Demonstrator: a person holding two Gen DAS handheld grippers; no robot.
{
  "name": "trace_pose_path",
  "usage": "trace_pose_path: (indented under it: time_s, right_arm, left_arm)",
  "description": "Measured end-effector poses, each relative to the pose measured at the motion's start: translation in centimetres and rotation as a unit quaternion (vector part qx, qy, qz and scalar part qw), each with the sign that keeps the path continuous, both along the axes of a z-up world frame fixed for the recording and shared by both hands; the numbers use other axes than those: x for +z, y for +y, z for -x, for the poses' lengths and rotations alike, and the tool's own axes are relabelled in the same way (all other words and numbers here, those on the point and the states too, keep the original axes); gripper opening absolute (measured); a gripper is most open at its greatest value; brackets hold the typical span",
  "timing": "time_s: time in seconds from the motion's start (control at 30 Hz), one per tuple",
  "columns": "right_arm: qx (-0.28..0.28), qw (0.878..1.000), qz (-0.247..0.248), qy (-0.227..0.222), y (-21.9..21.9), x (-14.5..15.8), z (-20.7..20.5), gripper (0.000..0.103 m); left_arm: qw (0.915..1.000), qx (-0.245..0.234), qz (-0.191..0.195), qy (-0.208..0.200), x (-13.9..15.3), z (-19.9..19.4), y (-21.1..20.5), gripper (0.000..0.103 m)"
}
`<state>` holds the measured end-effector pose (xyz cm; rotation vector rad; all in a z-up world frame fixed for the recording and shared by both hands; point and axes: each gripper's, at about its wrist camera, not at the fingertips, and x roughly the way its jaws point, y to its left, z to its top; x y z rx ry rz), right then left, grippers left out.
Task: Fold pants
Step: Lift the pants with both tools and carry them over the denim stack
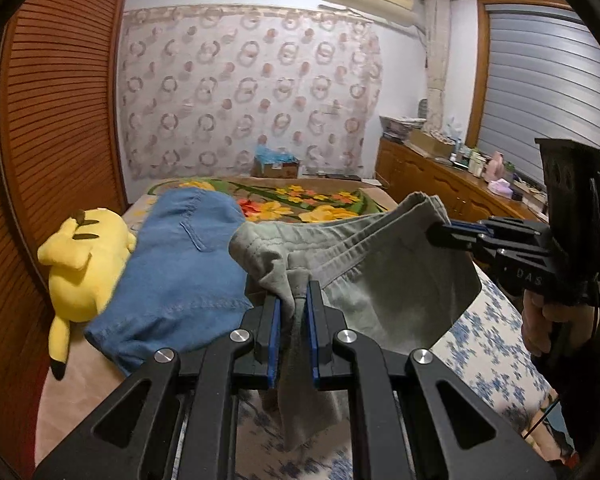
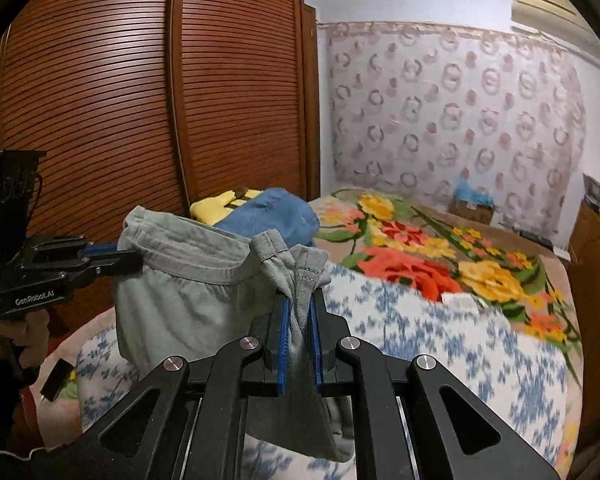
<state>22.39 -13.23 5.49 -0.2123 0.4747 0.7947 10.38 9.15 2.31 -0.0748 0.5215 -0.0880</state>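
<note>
Grey-green pants (image 1: 380,280) hang in the air above the bed, held by the waistband between both grippers. My left gripper (image 1: 294,292) is shut on one waistband corner; cloth droops between its blue pads. My right gripper (image 2: 300,300) is shut on the other corner. In the left wrist view the right gripper (image 1: 436,230) pinches the far waistband edge at the right. In the right wrist view the left gripper (image 2: 124,254) pinches the pants (image 2: 188,280) at the left. The legs hang below, mostly hidden.
Folded blue jeans (image 1: 180,264) and a yellow plush toy (image 1: 84,252) lie on the bed's left side. A blue-flowered white quilt (image 2: 440,344) and floral blanket (image 2: 420,256) cover the bed. A wooden wardrobe (image 2: 140,100) stands left, a cluttered cabinet (image 1: 452,176) right.
</note>
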Motion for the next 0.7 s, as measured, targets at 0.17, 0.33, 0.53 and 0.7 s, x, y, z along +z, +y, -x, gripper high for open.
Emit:
trace_pose_path:
  time_s: [0.17, 0.33, 0.53, 0.7]
  right_arm:
    - [0.011, 1.0, -0.001, -0.011, 1.5, -0.1, -3.2, 0.01]
    - [0.022, 0.999, 0.001, -0.03, 3.1, -0.5, -5.4, 0.009]
    - [0.032, 0.999, -0.001, -0.038, 4.6, -1.1, -7.8, 0.01]
    - [0.045, 0.998, 0.007, -0.049, 6.6, -1.7, -10.1, 0.01]
  left_arm:
    - [0.9998, 0.016, -0.007, -0.006, 0.7, -1.6, 1.6, 0.013]
    - [0.9994, 0.03, -0.015, -0.012, 1.3, -3.4, 2.9, 0.013]
    - [0.9986, 0.047, -0.015, -0.015, 1.5, -4.7, 4.2, 0.013]
    - [0.9976, 0.067, -0.013, -0.009, 0.8, -5.7, 5.3, 0.013]
